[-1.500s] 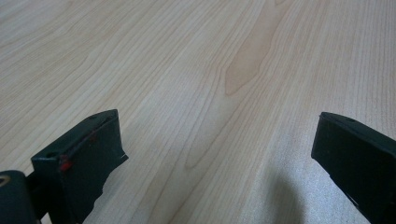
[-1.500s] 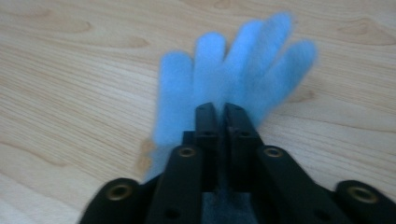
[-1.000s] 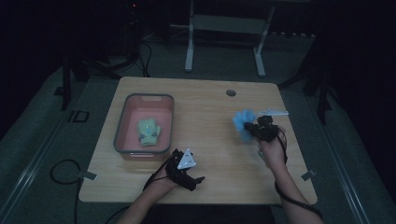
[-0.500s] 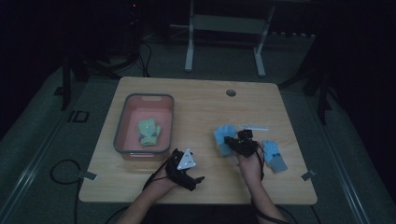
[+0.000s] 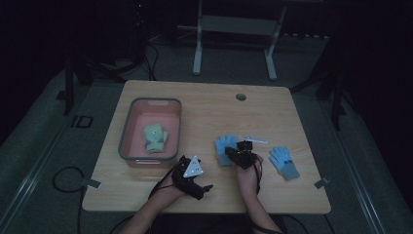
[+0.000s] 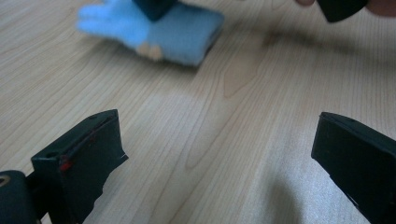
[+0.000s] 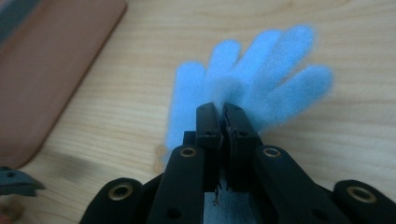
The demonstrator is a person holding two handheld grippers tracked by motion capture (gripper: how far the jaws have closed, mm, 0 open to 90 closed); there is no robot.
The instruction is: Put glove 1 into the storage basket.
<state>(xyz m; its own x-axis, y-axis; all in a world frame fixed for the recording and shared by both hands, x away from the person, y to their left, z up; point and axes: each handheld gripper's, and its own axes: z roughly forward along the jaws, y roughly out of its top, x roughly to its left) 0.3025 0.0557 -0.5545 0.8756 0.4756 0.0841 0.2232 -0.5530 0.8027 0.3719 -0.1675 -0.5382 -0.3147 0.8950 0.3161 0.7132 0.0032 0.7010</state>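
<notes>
Blue glove (image 5: 225,149) lies flat on the wooden table (image 5: 209,105), right of the pink bin (image 5: 130,127) and toward the person's edge, its fingers fanned away from the person. The right gripper (image 5: 240,154) sits at its cuff end, and in the right gripper view (image 7: 222,116) the two black jaws are pressed tight together with blue fabric spreading out just beyond and beneath their tips; the jaws look clenched on the glove's cuff, though the pinched cloth itself is hidden between them. In the left gripper view the same glove (image 6: 159,28) appears blurred at the top, with the dark tip of the other gripper over it.

A second blue glove (image 5: 284,162) rests on the table to the right, well apart from the first, its grey cuff pointing toward the near right corner. A thin pale strip (image 5: 253,139) lies just behind the right gripper. Inside the bin sits a pale green glove (image 5: 155,138).

The left gripper (image 5: 194,179), topped with its grey three-cornered plate, rests low near the front edge, close to the bin's near right corner. In its own view (image 6: 219,154) the jaws stand wide apart, released, with only bare wood grain between them
</notes>
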